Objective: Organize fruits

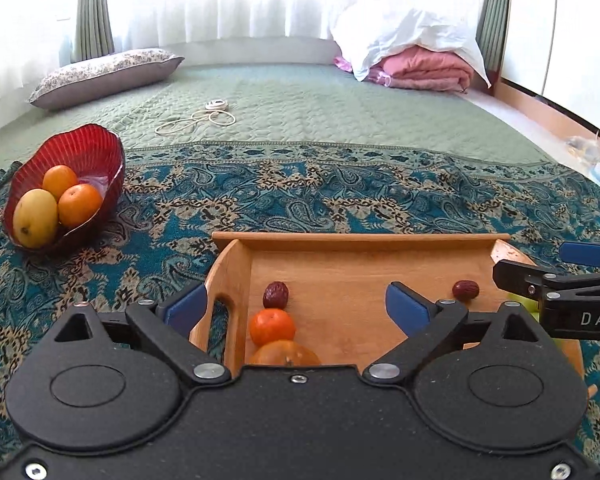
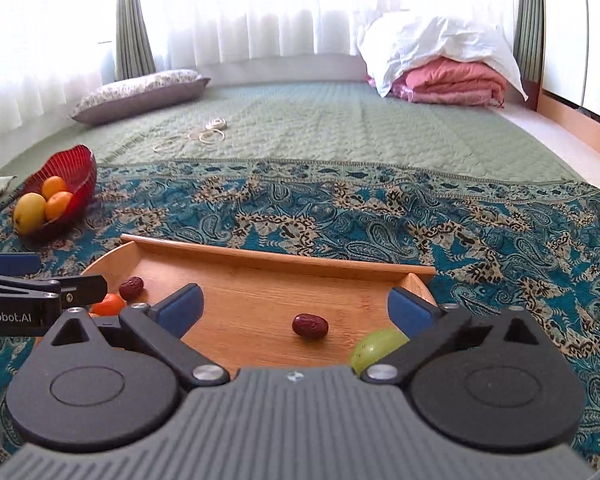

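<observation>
A wooden tray (image 1: 352, 242) (image 2: 260, 258) lies on the patterned cloth just ahead. In it are a small orange (image 1: 272, 326), a larger orange fruit (image 1: 286, 354) half hidden by my left gripper, two red dates (image 1: 276, 295) (image 1: 465, 290) and a green fruit (image 2: 376, 346). A red glass bowl (image 1: 88, 148) (image 2: 78, 168) at the far left holds a yellow mango (image 1: 35, 218) and two oranges (image 1: 80, 205). My left gripper (image 1: 296, 306) is open over the tray's left end, above the small orange. My right gripper (image 2: 296, 306) is open above the nearer date (image 2: 310, 326).
The blue paisley cloth (image 1: 340, 196) covers the near part of a green quilted bed. A white cable (image 1: 198, 120) lies on the quilt. A pillow (image 1: 104, 74) is at the back left, folded pink and white bedding (image 1: 416, 60) at the back right.
</observation>
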Tool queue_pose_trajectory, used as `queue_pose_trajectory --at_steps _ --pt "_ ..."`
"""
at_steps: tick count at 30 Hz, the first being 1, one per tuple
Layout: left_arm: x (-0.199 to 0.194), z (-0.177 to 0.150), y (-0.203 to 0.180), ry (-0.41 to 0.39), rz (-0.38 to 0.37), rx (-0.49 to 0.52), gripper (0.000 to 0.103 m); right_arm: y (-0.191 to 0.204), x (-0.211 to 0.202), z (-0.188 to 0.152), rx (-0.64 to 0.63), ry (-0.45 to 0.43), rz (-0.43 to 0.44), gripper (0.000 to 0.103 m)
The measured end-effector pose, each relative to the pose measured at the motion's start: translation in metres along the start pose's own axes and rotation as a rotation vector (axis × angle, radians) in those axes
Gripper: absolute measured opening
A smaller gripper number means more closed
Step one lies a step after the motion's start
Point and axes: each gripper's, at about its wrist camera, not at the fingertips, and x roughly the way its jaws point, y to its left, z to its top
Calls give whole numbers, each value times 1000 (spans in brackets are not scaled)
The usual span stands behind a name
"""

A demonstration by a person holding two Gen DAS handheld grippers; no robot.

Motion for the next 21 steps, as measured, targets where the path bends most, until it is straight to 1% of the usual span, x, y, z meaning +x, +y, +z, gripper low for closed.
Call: queue_pose_trajectory --at_steps 4,6,8,10,14,21 --pt "-18 -10 -1 -37 5 -6 99 1 -13 -8 11 -31 -12 103" --pt "-27 -15 -1 -54 3 -4 99 3 -22 -13 8 -57 -31 103" --pt "-35 -21 -2 -68 1 0 100 7 -30 -19 -16 -87 -61 103" --pt "-42 -27 -3 -79 -4 2 100 11 -38 -25 -37 -112 -75 103" --pt "-54 -41 -5 -96 -11 -6 100 17 -53 -37 -59 -155 -81 103" --pt "-68 -69 -9 -105 -9 0 100 23 -68 -63 -44 -225 -108 103"
